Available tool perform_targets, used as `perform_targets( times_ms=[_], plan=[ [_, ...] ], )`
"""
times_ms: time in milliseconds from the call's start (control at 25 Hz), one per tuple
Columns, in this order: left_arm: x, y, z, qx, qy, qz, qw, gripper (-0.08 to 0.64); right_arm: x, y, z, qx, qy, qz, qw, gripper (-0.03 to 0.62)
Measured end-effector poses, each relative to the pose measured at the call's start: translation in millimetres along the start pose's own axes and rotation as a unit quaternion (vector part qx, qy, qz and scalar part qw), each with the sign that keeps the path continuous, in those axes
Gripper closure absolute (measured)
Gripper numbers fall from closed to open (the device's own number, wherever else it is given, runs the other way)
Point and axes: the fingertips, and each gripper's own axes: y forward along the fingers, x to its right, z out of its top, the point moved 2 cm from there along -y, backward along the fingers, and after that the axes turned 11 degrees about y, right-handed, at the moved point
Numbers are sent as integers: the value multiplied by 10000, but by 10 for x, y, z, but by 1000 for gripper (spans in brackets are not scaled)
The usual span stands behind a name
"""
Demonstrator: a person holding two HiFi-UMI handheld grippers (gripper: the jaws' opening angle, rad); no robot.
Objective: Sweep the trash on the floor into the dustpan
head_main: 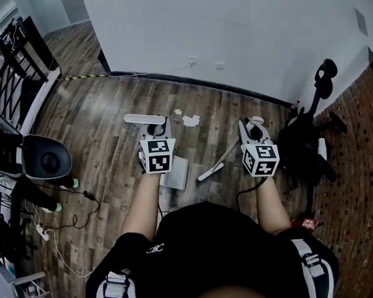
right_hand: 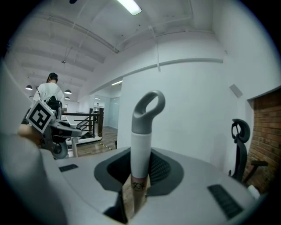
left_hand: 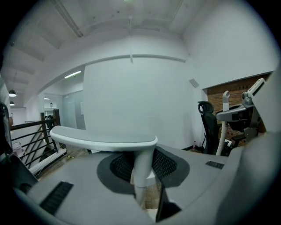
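Our left hand-held gripper (head_main: 156,129) clenched the dustpan handle (left_hand: 105,139), our right hand-held gripper (head_main: 253,128) the broom (head_main: 219,161) — we judged all the sweeping left to do, the trash (head_main: 191,120) lying loose on the floor (head_main: 100,118).

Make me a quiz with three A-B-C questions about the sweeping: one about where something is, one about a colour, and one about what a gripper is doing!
1. Where are the white paper scraps?
A. in the dustpan
B. on the floor
C. on a shelf

2. What colour is the loop on top of the broom handle?
A. red
B. grey
C. green

3. What is the left gripper doing?
A. open and empty
B. shut on a cup
C. shut on the dustpan handle

Answers:
1 B, they lie on the bare wood.
2 B, the right gripper view shows it grey.
3 C, its jaws squeeze the white stem.
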Motion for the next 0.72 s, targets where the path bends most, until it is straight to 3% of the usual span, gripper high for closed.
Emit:
perform_targets(
  times_ms=[320,720],
  plan=[
    [-366,353,29,32,54,-163,9998,462,-134,410,226,148,50,-208,9997,510],
    [-611,1279,170,-328,175,174,9992,462,313,1511,207,-14,298,253,9992,509]
  ],
)
